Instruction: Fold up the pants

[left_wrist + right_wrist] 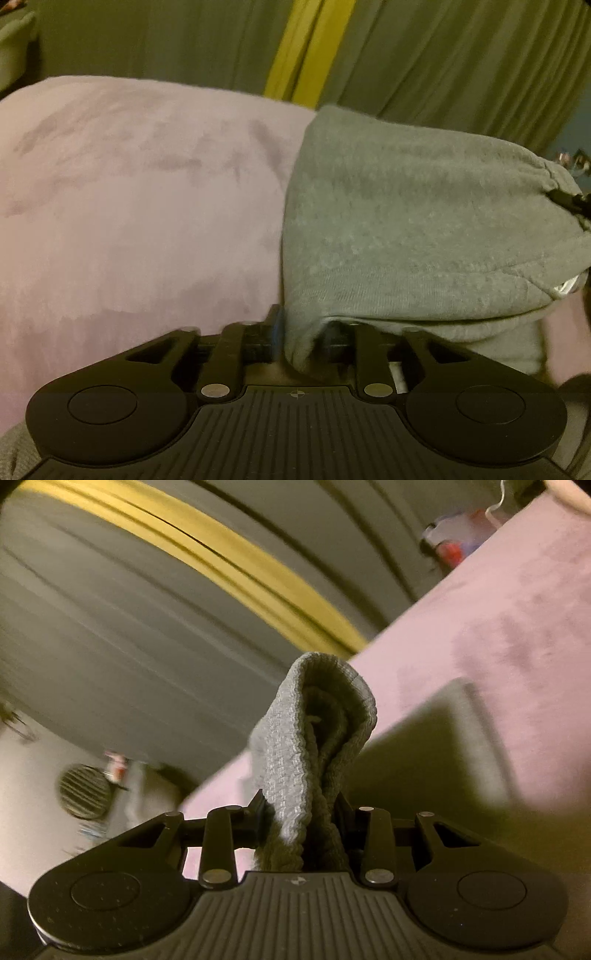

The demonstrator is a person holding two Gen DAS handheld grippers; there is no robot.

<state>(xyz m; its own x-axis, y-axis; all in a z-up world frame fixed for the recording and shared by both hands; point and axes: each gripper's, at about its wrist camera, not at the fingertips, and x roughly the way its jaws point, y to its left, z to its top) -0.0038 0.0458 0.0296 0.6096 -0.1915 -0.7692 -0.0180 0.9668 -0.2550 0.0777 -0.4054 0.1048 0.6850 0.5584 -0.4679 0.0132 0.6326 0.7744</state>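
You hold grey knit pants [417, 221], soft and matt with a ribbed cuff, in the matt black plastic left gripper [301, 332] and right gripper [301, 812], over a plush, velvety pink blanket [140, 192] and draped cloth curtains [443, 55].

Left black two-finger tongs [299, 332]: jaws drawn close together and clamped on a fold of the grey knit pants [424, 229], cloth bunched between the fingers and draping over the right-hand finger. Body level, pointing forward. Right black two-finger tongs [303, 812]: jaws likewise drawn in, gripping a ribbed grey hem that stands up in a loop from between the fingers. Right wrist view is rolled markedly to one side. Motion blur in both views.
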